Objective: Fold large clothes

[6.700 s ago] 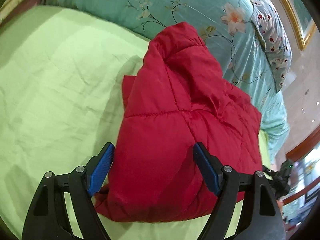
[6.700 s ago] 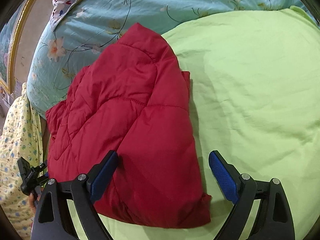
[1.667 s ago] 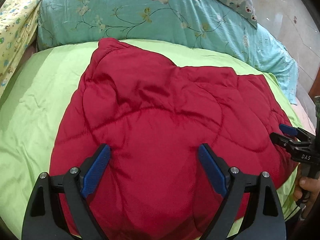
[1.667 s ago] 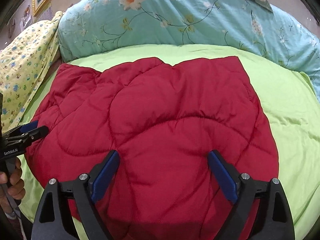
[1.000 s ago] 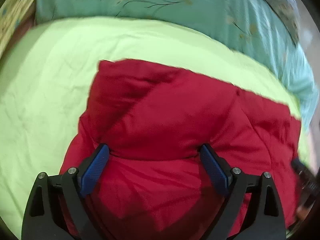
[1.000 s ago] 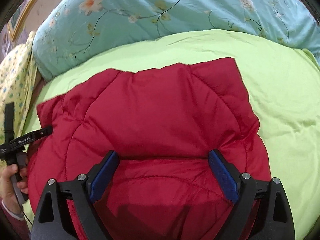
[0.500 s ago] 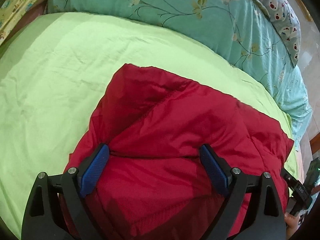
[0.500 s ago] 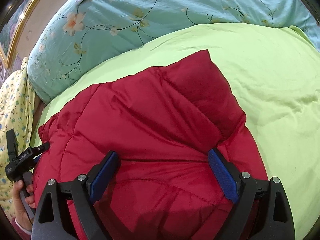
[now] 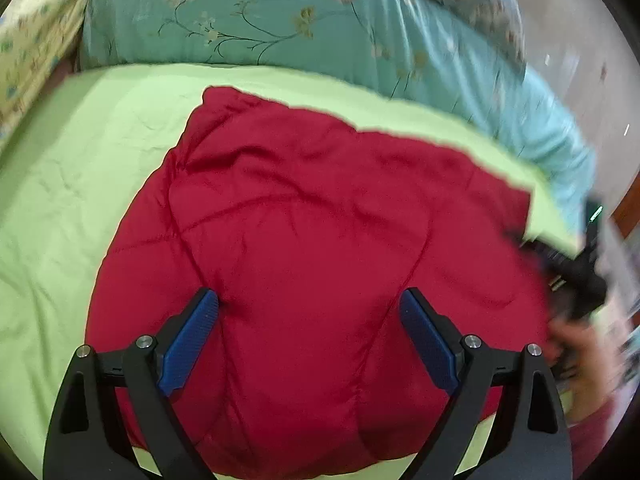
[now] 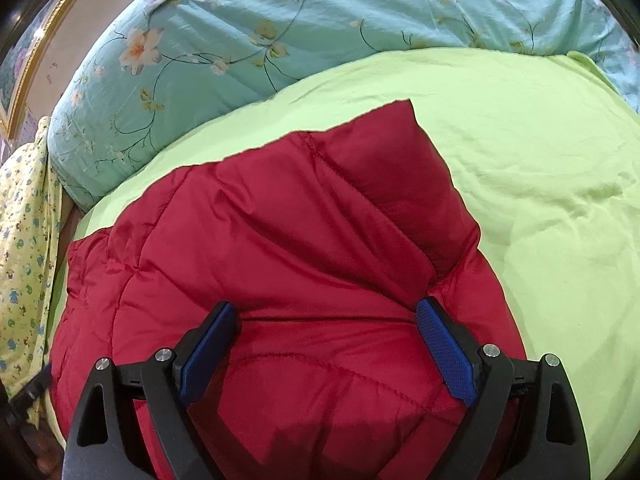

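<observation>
Left wrist view: left gripper (image 9: 308,336), jaws spread, hangs over the red padded jacket (image 9: 320,248) lying broad on the green sheet (image 9: 80,152). Right wrist view: right gripper (image 10: 326,344), jaws spread, faces a doubled-over flap; folding looks partway done. Floral quilt (image 10: 280,20) lies behind, nothing obstructing.

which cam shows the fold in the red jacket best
Right wrist view: it is sharp, and the folded-over flap of the red puffer jacket shows clearly on the green sheet. The left wrist view is motion-blurred and shows the jacket as one broad surface.
</observation>
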`<state>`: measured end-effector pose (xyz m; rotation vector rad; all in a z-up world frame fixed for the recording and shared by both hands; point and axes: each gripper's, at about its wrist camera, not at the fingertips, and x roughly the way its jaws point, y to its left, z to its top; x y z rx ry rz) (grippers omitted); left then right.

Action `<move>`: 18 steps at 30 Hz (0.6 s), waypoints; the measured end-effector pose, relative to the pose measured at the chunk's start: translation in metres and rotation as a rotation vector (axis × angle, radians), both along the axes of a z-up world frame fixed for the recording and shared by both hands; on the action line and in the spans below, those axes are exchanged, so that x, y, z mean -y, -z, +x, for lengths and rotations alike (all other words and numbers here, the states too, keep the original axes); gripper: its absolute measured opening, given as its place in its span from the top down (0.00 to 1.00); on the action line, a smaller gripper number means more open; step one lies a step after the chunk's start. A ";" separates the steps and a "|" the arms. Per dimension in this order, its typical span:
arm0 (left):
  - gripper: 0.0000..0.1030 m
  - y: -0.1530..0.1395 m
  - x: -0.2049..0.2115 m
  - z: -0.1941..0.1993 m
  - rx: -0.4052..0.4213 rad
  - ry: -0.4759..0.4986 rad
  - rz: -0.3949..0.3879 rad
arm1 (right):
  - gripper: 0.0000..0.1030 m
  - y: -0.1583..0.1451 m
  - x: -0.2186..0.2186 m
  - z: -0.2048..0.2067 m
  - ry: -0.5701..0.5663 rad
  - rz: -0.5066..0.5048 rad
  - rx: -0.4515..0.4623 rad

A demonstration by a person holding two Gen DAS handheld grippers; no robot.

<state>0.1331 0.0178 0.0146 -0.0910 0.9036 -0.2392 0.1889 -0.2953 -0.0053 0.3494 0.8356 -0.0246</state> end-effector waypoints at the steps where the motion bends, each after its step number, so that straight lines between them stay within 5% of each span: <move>1: 0.09 0.004 0.002 0.000 0.000 0.001 0.018 | 0.10 -0.002 -0.003 -0.005 -0.001 -0.012 0.007; 13: 0.07 0.019 0.003 0.000 0.011 -0.014 0.024 | 0.09 -0.034 -0.046 -0.107 -0.087 -0.049 0.136; 18: 0.07 0.016 0.003 -0.006 0.013 -0.019 0.024 | 0.08 -0.007 -0.061 -0.098 -0.137 -0.142 -0.019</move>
